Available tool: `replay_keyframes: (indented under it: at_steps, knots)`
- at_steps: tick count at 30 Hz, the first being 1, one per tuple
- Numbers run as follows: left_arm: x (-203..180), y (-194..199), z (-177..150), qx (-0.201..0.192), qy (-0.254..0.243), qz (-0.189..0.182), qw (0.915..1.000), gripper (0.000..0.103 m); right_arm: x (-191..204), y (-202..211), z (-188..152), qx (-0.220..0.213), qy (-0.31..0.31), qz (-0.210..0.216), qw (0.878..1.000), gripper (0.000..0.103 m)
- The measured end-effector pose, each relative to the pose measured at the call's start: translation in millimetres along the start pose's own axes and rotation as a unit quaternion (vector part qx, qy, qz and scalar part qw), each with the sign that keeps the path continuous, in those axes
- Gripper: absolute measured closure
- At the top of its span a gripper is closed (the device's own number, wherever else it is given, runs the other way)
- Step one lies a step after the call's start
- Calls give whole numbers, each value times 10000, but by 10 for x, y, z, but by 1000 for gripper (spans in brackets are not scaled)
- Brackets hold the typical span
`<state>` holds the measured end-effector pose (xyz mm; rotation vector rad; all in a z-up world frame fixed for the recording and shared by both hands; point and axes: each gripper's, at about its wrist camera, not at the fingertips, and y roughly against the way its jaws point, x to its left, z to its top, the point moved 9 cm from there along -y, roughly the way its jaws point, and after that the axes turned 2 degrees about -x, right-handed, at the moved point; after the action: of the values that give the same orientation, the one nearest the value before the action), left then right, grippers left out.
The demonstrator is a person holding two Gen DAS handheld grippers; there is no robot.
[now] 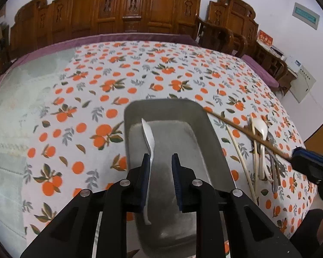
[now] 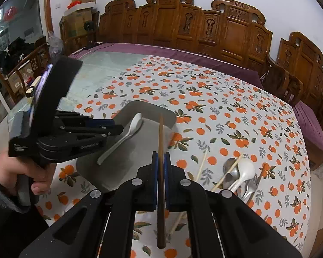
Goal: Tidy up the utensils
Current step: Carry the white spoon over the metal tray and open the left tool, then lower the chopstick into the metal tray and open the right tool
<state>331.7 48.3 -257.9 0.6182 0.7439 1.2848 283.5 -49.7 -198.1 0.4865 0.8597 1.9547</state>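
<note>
A metal tray [image 1: 161,105] lies on the orange-patterned cloth. A white spoon [image 1: 148,137] rests in it, bowl pointing away. My left gripper [image 1: 161,163] hovers over the tray, open; the spoon's handle leans on the left pad and the right pad is clear of it. The right wrist view shows the same spoon [image 2: 127,133] lying in the tray [image 2: 127,172] beside the left gripper [image 2: 118,129]. My right gripper [image 2: 160,157] is shut on a dark brown chopstick [image 2: 161,133], whose tip reaches over the tray's right rim. From the left wrist view, that chopstick [image 1: 247,131] slants out of the right gripper [image 1: 295,151].
A pile of utensils [image 2: 241,176] lies right of the tray: a white spoon, metal spoons and pale chopsticks [image 1: 241,154]. Carved wooden chairs [image 2: 204,25] line the table's far side. Bare glass tabletop [image 1: 21,99] lies left of the cloth. A hand [image 2: 21,172] holds the left gripper.
</note>
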Motion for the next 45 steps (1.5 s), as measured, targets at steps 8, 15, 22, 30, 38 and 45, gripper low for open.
replay_keyframes:
  at_steps: [8, 15, 22, 30, 38, 45]
  knots:
    - [237, 252, 119, -306, -144, 206, 9992, 82, 267, -226, 32, 127, -41, 81, 9999, 97]
    - [459, 366, 204, -417, -2, 220, 9989, 82, 356, -568, 30, 318, -311, 99, 9990, 97]
    - [578, 410, 249, -480, 96, 247, 9985, 82, 388, -909, -13, 515, -681, 249, 9960, 97]
    - [573, 409, 254, -455, 67, 271, 9986, 81, 468, -1022, -60, 560, -884, 610, 9926, 96]
    - [365, 439, 248, -500, -97, 228, 9984, 75, 239, -705, -36, 191, -712, 599, 9955, 96]
    - [-128, 476, 260, -623, -386, 32, 9973, 63, -400, -236, -94, -141, -644, 195, 9976, 96]
